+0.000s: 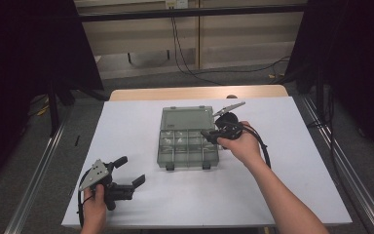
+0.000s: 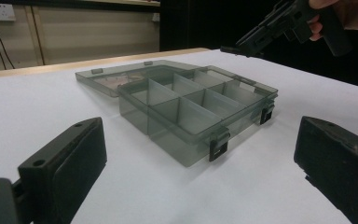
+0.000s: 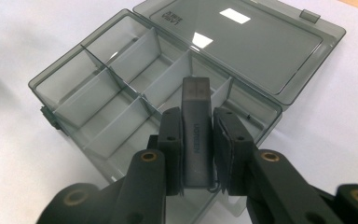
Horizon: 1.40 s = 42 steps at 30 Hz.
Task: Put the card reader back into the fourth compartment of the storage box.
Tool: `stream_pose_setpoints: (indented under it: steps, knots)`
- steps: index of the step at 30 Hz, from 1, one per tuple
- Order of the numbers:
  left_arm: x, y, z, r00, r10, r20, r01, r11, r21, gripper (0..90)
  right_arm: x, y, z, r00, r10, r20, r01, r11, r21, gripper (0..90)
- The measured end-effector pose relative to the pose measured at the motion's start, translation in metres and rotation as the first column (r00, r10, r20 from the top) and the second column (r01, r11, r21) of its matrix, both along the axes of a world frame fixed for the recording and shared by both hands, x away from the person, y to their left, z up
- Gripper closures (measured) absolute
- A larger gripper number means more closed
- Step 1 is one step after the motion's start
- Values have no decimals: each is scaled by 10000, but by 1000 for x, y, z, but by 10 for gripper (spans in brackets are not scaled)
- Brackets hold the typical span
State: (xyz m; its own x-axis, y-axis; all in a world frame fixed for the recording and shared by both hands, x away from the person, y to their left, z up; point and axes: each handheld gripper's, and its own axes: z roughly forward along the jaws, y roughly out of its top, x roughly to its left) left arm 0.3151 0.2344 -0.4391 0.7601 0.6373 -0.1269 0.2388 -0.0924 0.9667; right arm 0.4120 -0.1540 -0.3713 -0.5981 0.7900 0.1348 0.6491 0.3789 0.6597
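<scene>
Clear grey organizer box (image 1: 187, 146) in middle of white table (image 1: 126, 126), lid (image 3: 242, 42) folded flat back, all compartments w/ dividers look empty. Right gripper (image 3: 196, 140) clamped on small dark grey block (image 3: 196, 135), held above box's edge compartment. Left gripper (image 1: 129, 171) w/ jaws wide apart, holding nothing, low near table's front-left, well apart from box.

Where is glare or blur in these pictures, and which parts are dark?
Right gripper view: bright ceiling-light reflections on the open lid; the fingers near the camera look soft. Left gripper view: box sharp, near fingers blurred. High view: dim, with black corners.
</scene>
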Motion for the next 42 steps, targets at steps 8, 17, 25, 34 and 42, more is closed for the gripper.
stream_pose_setpoints:
  steps: [8,17,25,34,42]
  knots:
    - [0,0,0,10000,11,2,-11,10000,12,25,7,-1,-6,9996,-281,-73,280,9996,-70,741]
    - [0,0,0,10000,-33,-3,33,10000,20,25,13,-3,-10,9980,-609,-146,607,9981,-111,741]
    - [0,0,0,10000,-75,8,75,10000,35,25,17,-3,-13,9969,-765,-153,763,9970,-128,741]
    - [0,-1,0,10000,-79,5,79,10000,35,25,21,-5,-15,9959,-882,-182,880,9960,-129,741]
    - [1,-1,-1,10000,-88,-1,88,10000,29,25,23,-5,-18,9954,-933,-211,931,9956,-118,741]
